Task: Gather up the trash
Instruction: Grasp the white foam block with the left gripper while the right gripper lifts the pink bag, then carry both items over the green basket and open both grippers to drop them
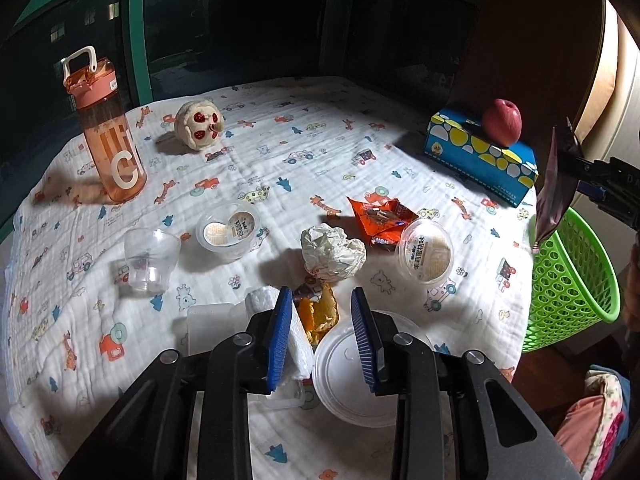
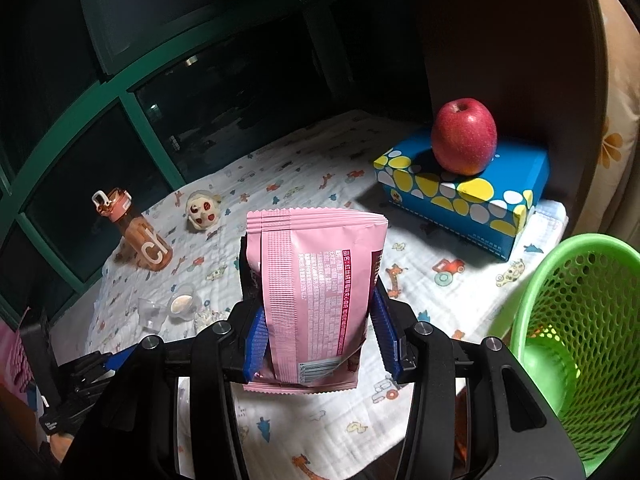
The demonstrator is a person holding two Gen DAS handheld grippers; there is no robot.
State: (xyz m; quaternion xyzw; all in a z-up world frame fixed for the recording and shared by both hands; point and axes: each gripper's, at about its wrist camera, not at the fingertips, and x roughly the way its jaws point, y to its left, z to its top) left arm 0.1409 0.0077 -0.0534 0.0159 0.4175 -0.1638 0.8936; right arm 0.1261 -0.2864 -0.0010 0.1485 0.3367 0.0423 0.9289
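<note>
Right gripper [image 2: 320,344]: blue fingers [image 2: 256,340] clamped on a pink snack wrapper [image 2: 316,292], held upright, printed back side toward the camera, sealed top edge uppermost. Green mesh basket [image 2: 580,344] just to the right of it, beyond the tabletop [image 2: 320,184] edge; something orange dimly visible through the mesh, not identifiable.

Left gripper [image 1: 324,336]: fingers narrowed but apart, a gap between them. White foam scrap [image 1: 298,340] lying against the inner face of the left finger [image 1: 278,340]; right finger touching nothing on its inner side. Orange peel [image 1: 320,312] in the gap, on the cloth. Whether the foam is actually pinched: no, only one pad on it.

Scattered on the printed cloth ahead of the left gripper: crumpled paper ball [image 1: 332,252], orange foil wrapper [image 1: 380,216], two pudding cups [image 1: 228,232] [image 1: 424,254], clear plastic cup [image 1: 150,256], white round lid [image 1: 352,372] under the right finger.

Far side: orange water bottle [image 1: 108,132] upright, small plush toy [image 1: 200,124], blue tissue box [image 2: 464,192] with a red apple [image 2: 464,136] resting on top.
</note>
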